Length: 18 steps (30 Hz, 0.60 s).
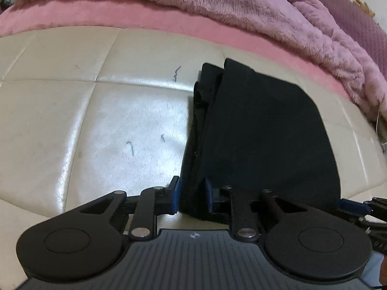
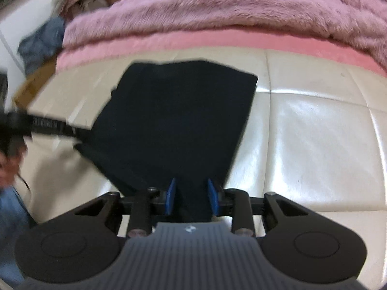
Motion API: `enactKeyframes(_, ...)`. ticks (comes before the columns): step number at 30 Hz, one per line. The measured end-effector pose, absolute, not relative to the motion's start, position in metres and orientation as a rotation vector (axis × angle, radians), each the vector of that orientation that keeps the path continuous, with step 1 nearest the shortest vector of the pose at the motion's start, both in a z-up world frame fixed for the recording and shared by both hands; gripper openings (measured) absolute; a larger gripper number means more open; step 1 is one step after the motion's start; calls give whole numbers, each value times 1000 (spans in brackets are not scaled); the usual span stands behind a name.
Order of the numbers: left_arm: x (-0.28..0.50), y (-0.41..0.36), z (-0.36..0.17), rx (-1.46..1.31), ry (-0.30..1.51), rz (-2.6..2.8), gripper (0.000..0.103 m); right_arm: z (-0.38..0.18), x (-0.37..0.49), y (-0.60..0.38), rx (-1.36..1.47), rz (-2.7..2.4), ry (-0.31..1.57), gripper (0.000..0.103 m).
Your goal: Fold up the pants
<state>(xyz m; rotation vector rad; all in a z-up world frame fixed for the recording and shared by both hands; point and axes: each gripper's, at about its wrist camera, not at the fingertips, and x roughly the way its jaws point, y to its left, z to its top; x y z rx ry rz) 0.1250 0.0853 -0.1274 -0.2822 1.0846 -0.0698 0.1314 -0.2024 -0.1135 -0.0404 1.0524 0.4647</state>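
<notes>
The black pants (image 1: 261,130) lie folded into a thick stack on the cream quilted surface (image 1: 96,125). My left gripper (image 1: 192,194) is shut on the near left corner of the pants, with cloth between its blue pads. In the right wrist view the pants (image 2: 179,120) fill the middle. My right gripper (image 2: 192,198) is shut on their near edge, with black cloth between its blue pads. The left gripper shows there as a blurred black bar (image 2: 48,125) at the left, touching the left side of the pants.
A fluffy pink blanket (image 1: 217,2) over a pink sheet (image 1: 121,17) lies behind the pants. Blue cloth (image 2: 41,43) and a brown box (image 2: 33,84) sit at far left in the right wrist view. Cream surface extends left (image 1: 60,120) and right (image 2: 314,133).
</notes>
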Motion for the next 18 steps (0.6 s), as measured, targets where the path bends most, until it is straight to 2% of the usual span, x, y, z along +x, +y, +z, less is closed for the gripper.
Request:
enactKeyframes(3,120,76,-127,-227,1070,-53,24,-135,125,-197,-125,459,1080,27)
enactKeyframes(5,119,75,-125,-215,1070,-46,24,-144,125,-204,-84,442,1094,29)
enactKeyframes(10,125,81,-100,-198,996,-75,26,-135,131,-221,3,450,1098,28)
enactKeyframes(13,138,86,-84,-215,911,-124,44,-117,143,-233,73,430,1047,28)
enactKeyframes(18,187,91,-91,-309,872,-208,57,-99,171,-237,130,412,976,29)
